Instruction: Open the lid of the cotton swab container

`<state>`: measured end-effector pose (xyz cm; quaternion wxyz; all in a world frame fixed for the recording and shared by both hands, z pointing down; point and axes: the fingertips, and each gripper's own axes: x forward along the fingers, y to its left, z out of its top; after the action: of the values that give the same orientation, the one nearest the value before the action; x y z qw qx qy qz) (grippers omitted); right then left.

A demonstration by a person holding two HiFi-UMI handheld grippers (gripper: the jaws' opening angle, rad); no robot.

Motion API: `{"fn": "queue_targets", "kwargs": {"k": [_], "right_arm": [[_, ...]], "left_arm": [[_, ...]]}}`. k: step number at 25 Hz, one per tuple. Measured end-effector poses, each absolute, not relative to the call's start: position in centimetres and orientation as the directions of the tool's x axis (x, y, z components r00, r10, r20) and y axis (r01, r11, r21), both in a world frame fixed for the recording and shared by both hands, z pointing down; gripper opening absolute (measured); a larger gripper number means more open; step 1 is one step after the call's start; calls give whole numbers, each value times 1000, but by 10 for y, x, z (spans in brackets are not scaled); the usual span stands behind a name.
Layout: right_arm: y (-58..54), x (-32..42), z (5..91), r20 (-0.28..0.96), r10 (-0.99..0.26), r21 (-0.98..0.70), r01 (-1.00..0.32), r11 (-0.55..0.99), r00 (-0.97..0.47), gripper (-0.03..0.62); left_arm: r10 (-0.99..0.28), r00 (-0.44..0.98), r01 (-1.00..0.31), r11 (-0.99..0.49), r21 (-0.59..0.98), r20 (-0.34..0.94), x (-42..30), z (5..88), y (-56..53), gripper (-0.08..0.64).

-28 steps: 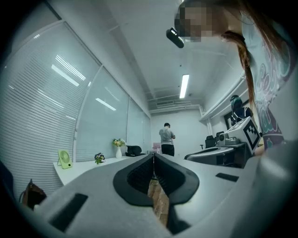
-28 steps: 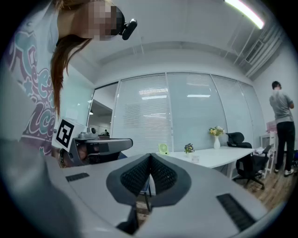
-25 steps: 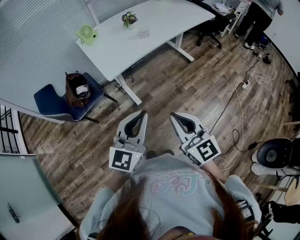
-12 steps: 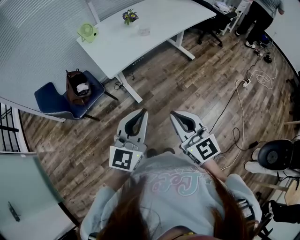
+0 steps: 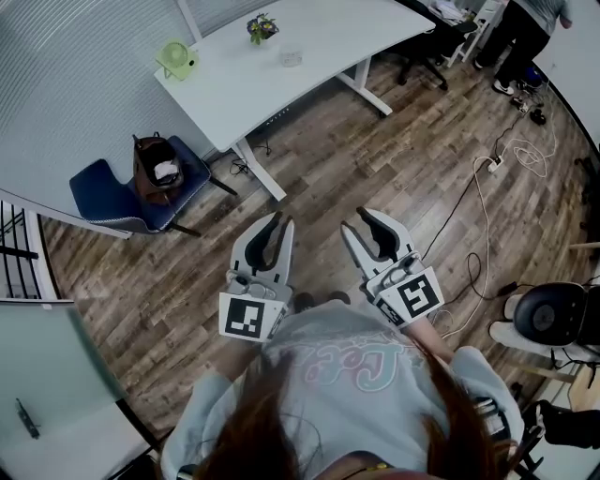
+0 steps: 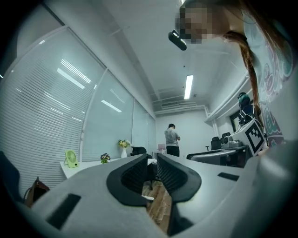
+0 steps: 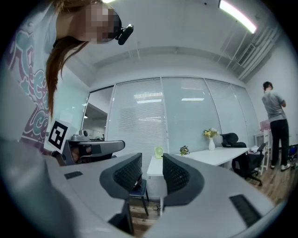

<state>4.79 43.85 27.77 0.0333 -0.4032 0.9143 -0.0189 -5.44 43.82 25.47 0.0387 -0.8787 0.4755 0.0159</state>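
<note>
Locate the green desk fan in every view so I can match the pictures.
Head view: green desk fan upper left, at the white desk's left end.
Left gripper view: fan at far left, below mid-height.
Right gripper view: fan near centre, slightly low.
Shared landmark: the small potted plant on the same desk, to the fan's right.

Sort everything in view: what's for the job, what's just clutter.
Job: left gripper, shut; right gripper, jaws just been opening, empty; small clear container on white table, possibly the swab one.
Clutter: green fan, plant, handbag, blue chair, floor cables.
</note>
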Motion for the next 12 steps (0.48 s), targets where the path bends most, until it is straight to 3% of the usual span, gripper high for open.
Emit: {"fn": "queue_targets", "kwargs": {"k": [5,7,12], "right_arm": [[434,53,277,-51,-777,-77,-773,630,-628,251],[432,56,278,-53,-793,-81,-789,610,-607,303],[426,59,280,-54,-807,-97,-801,590,-588,337]], "left_arm": [[-854,518,-855,-518,-26,-49,-63,258,435,222],[-862,505,-863,-505,-17,-45,-66,260,434,250],[-866,499,-867,-499,-14,-39,-68,260,430,279]]}}
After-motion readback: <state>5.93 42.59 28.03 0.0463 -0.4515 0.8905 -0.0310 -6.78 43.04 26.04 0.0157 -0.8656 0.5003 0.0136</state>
